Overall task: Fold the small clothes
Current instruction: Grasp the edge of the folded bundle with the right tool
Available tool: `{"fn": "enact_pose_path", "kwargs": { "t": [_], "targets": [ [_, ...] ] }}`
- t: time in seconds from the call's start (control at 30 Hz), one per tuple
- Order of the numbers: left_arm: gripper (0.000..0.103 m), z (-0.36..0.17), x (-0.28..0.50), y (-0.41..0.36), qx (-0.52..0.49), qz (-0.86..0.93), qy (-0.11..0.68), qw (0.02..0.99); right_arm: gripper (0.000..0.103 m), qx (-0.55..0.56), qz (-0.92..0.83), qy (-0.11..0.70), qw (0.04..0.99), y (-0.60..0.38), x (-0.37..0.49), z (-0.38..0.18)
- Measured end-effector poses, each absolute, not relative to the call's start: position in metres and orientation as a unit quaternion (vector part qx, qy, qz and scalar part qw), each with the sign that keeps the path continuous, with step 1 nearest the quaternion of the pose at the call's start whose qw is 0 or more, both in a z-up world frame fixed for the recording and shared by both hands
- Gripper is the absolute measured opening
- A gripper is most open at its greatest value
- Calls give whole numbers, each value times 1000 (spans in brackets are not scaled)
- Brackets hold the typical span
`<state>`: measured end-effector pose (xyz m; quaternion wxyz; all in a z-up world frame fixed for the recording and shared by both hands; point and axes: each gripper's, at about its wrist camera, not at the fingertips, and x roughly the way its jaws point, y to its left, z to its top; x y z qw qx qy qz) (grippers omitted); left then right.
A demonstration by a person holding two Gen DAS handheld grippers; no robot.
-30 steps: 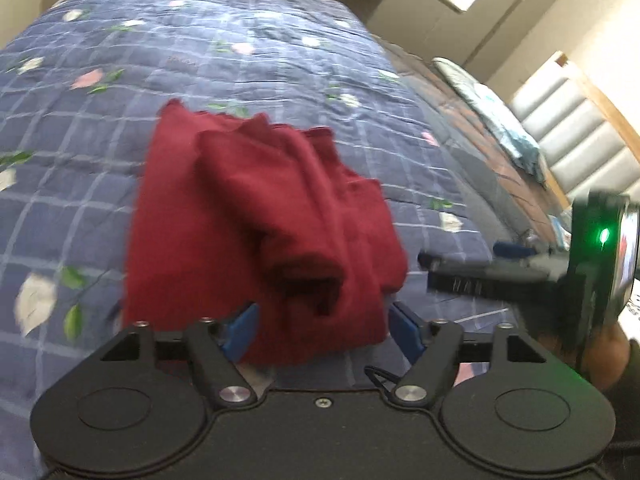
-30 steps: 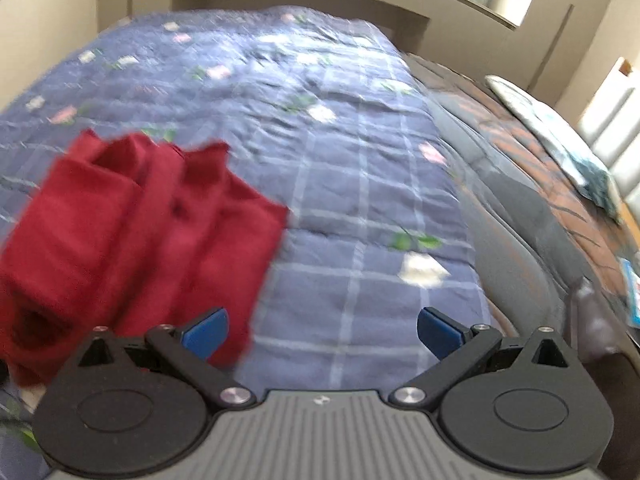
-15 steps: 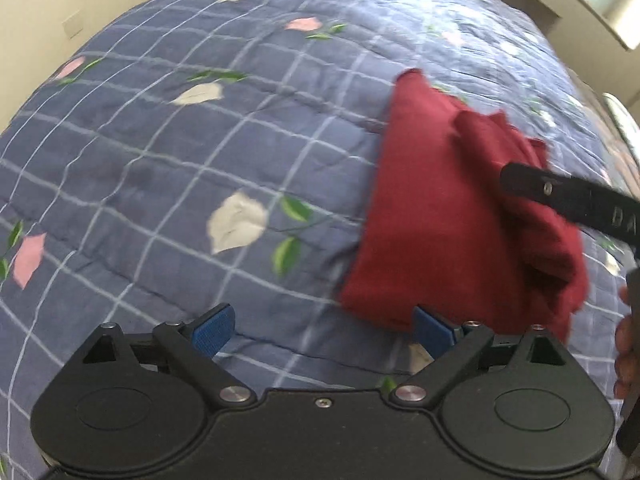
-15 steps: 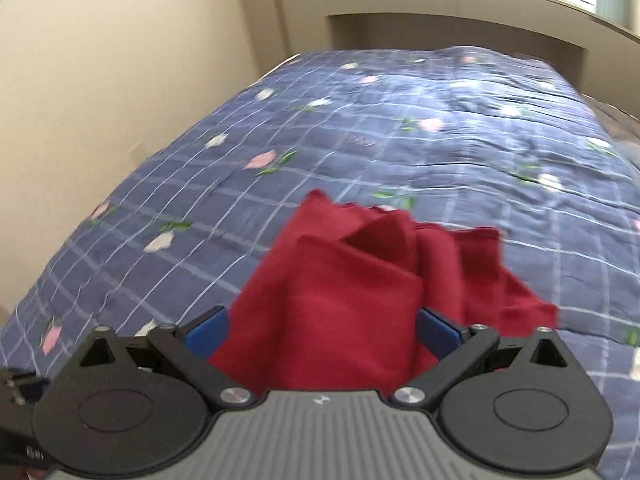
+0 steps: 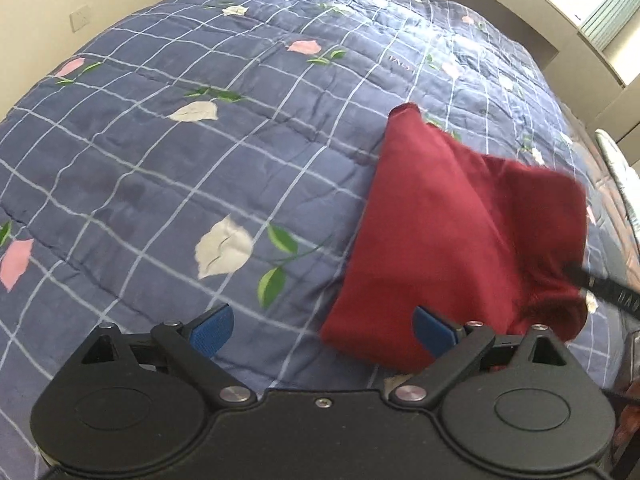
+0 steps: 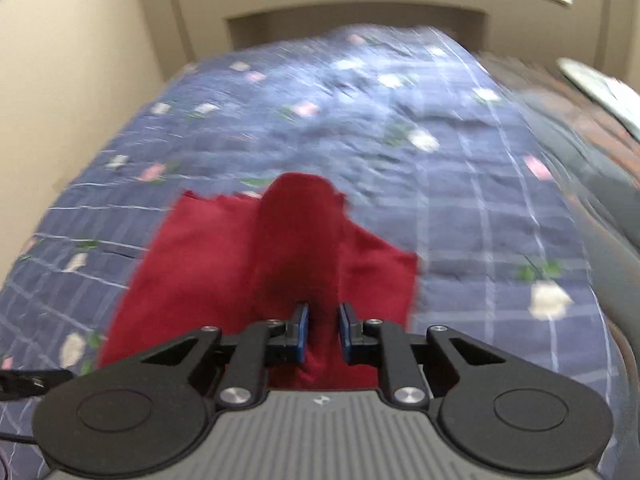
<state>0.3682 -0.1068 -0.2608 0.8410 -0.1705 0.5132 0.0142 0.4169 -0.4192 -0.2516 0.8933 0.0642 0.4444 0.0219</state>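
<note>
A dark red garment [image 5: 452, 232] lies on the blue checked quilt [image 5: 200, 140], partly folded. My left gripper [image 5: 322, 326] is open and empty, just in front of the garment's near left corner. My right gripper [image 6: 323, 332] is shut on a raised fold of the red garment [image 6: 296, 240] and lifts it off the rest of the cloth. A finger of the right gripper [image 5: 600, 284] shows at the garment's right edge in the left wrist view.
The quilt [image 6: 460, 184] covers the bed. A beige wall [image 6: 72, 80] runs along the left side, with a socket [image 5: 82, 18]. A grey and brown cover [image 6: 592, 152] and a pillow [image 6: 600, 88] lie to the right.
My right gripper has closed on a fold of the red garment and raised it. My left gripper has stayed open near the garment's corner.
</note>
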Motion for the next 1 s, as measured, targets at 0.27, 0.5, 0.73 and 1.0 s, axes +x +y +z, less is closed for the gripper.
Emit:
{"fn": "enact_pose_path", "kwargs": {
  "t": [0.27,0.5,0.73,1.0],
  "targets": [
    [97,-263,382,-115,-168,14,510,843,63,135,30,448,883,-440,419,-264],
    [98,-285,399,-118,-166,22,534,829,38,165,28,459,872,-438,427,-273],
    [98,-288,404,-129,-156,12,537,829,7,98,37,432,896,-421,421,-262],
    [98,-273,411,-139,-155,-1,521,840,5,47,10,422,905,-438,406,-248]
  ]
}}
